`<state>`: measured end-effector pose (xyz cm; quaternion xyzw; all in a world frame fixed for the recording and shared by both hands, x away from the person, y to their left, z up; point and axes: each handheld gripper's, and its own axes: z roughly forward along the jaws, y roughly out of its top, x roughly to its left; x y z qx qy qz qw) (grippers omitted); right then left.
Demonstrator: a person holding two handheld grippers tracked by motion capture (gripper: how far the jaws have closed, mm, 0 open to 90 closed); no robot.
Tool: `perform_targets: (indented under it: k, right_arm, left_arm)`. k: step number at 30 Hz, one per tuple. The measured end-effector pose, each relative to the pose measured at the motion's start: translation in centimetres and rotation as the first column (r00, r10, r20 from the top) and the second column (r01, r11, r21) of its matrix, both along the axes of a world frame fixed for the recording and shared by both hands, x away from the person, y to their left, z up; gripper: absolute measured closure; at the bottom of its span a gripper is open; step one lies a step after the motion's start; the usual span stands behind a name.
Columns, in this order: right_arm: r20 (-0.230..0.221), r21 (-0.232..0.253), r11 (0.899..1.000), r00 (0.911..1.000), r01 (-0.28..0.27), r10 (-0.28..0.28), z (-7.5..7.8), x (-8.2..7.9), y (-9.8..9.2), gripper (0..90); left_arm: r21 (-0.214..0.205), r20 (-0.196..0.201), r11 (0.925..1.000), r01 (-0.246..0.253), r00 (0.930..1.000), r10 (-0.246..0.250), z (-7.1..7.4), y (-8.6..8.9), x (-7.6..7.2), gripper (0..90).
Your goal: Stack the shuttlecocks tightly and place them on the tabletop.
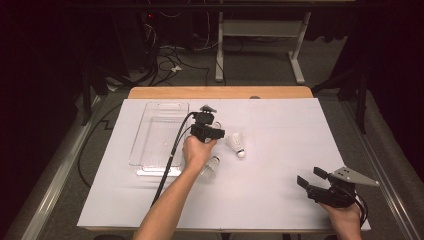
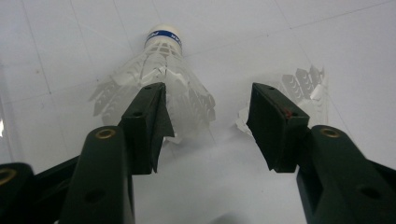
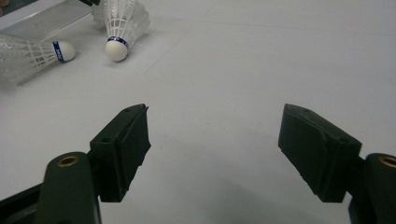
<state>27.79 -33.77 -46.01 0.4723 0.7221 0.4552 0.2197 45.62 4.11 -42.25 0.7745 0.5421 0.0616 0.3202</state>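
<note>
Three white feather shuttlecocks lie on the white sheet. In the left gripper view one shuttlecock [image 2: 161,77] lies below my left gripper [image 2: 208,91], cork pointing away and its skirt reaching between the open jaws; neither pad presses on it. A second skirt [image 2: 306,84] shows behind the right jaw. From above, my left gripper [image 1: 210,132] hangs over the middle of the table, with a shuttlecock [image 1: 236,143] to its right and another [image 1: 211,167] by the wrist. My right gripper [image 1: 311,177] [image 3: 215,112] rests open and empty at the near right, two shuttlecocks [image 3: 119,25] [image 3: 30,55] far ahead of it.
A clear plastic tray [image 1: 150,107] lies on the sheet left of my left hand, its cable trailing across the tray's near corner. The wooden table edge [image 1: 220,92] runs along the far side. Desk legs and cables stand on the floor beyond.
</note>
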Motion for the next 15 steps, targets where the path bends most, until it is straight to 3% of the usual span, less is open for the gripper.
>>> perform_targets:
  k: [15]
  right_arm:
    - [-0.003,0.001,1.000,1.0000,-0.002,0.002,-0.03,0.03,0.04,25.1]
  left_arm:
    - [0.002,0.008,0.9998,-0.020,0.9998,0.020,-0.07,0.13,0.46,55.6]
